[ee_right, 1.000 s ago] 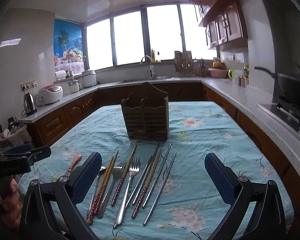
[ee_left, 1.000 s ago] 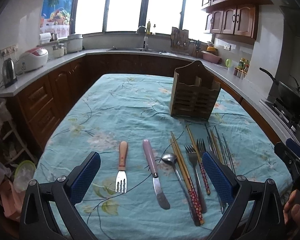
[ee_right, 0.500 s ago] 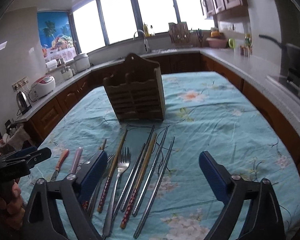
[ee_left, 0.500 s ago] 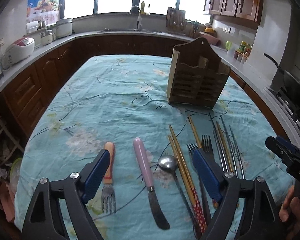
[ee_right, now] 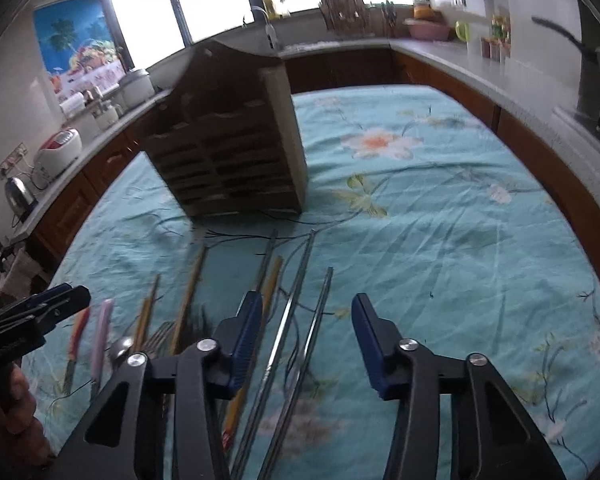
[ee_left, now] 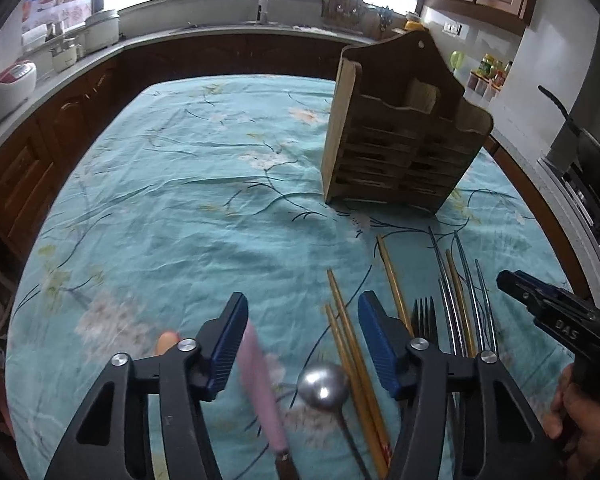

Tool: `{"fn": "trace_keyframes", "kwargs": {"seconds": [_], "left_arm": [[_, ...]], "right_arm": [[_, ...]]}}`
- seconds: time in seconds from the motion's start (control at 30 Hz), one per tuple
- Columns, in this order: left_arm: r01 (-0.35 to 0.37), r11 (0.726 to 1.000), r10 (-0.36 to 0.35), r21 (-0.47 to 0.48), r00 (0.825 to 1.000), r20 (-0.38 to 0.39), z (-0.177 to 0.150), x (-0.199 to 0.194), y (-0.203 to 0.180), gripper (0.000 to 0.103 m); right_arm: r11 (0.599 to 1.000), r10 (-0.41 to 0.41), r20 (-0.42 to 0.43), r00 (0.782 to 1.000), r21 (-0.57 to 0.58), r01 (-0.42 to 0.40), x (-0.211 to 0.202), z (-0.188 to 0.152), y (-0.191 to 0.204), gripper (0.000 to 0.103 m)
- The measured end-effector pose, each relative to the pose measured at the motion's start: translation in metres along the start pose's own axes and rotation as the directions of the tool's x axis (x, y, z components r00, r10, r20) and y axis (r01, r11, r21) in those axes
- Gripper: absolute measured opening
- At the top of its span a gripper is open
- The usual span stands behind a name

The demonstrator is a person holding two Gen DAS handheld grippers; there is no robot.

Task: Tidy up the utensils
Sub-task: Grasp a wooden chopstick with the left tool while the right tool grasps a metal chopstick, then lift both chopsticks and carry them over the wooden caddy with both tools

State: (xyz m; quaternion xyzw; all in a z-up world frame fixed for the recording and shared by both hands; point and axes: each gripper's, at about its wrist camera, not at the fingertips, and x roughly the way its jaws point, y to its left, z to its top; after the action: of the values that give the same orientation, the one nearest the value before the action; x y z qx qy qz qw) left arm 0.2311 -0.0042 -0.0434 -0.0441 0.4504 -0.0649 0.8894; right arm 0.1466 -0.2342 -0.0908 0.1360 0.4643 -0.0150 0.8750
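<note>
Utensils lie in a row on the teal floral tablecloth (ee_left: pixel 204 208). My left gripper (ee_left: pixel 302 344) hovers low over them, its jaws closing, with the pink-handled knife (ee_left: pixel 260 376), the metal spoon (ee_left: pixel 323 385) and wooden chopsticks (ee_left: pixel 350 344) between the pads, none touched. A fork (ee_left: pixel 424 316) and metal chopsticks (ee_left: pixel 452 280) lie to its right. My right gripper (ee_right: pixel 306 336) is also closing, over two metal chopsticks (ee_right: pixel 300 320) that lie between its pads, not gripped. The wooden utensil holder (ee_left: pixel 396 136) stands upright behind the row.
Kitchen counters ring the table, with a rice cooker (ee_left: pixel 4 88) at left and a stove with a pan (ee_left: pixel 588 152) at right. The other gripper and a hand (ee_left: pixel 572 412) show at each view's edge. An orange-handled fork (ee_right: pixel 75 344) lies leftmost.
Both grippers have moved forward and down toward the utensils, and both pairs of jaws have narrowed. The holder looms larger in both views.
</note>
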Motion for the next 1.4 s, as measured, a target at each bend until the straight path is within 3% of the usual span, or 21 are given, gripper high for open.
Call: {"fn": "trace_keyframes", "kwargs": {"seconds": [0.1,0.27,0.47,0.6,0.77,1.03,1.4], "left_arm": [[0.013,1.0,-0.012,0.011,0.999,-0.042,0.009,0.021,-0.005,0.05],[0.02,0.999,-0.015,0.047,0.994,-0.104,0.019,0.05,-0.013,0.04],[0.031,0.998,-0.02,0.054,0.981,-0.193,0.023,0.085,-0.018,0.02],[0.013,0.995,0.005,0.099,0.983,-0.183,0.025,0.092,-0.029,0.008],[0.019,0.993,0.001,0.116,0.985,-0.17,0.022,0.093,-0.038,0.007],[0.095,0.994,-0.089,0.062,0.991,-0.1,0.028,0.054,-0.03,0.006],[0.178,0.984,-0.178,-0.001,0.984,0.026,0.024,-0.031,-0.004,0.005]], "right_arm": [[1.0,-0.003,-0.047,0.999,0.009,0.004,0.019,0.005,-0.006,0.027],[1.0,-0.007,-0.086,0.996,0.01,0.008,0.037,0.007,-0.012,0.025],[0.999,-0.029,-0.097,0.995,-0.029,0.027,0.043,0.01,-0.009,0.024],[0.995,-0.071,-0.094,0.993,-0.076,0.063,0.048,0.011,-0.002,0.018],[0.987,-0.109,-0.079,0.991,-0.13,0.098,0.049,0.011,0.005,0.009],[0.999,0.026,-0.074,0.997,-0.029,-0.028,0.033,0.019,-0.006,0.004],[0.992,0.126,0.073,0.989,-0.01,-0.126,-0.034,0.044,0.004,0.004]]}}
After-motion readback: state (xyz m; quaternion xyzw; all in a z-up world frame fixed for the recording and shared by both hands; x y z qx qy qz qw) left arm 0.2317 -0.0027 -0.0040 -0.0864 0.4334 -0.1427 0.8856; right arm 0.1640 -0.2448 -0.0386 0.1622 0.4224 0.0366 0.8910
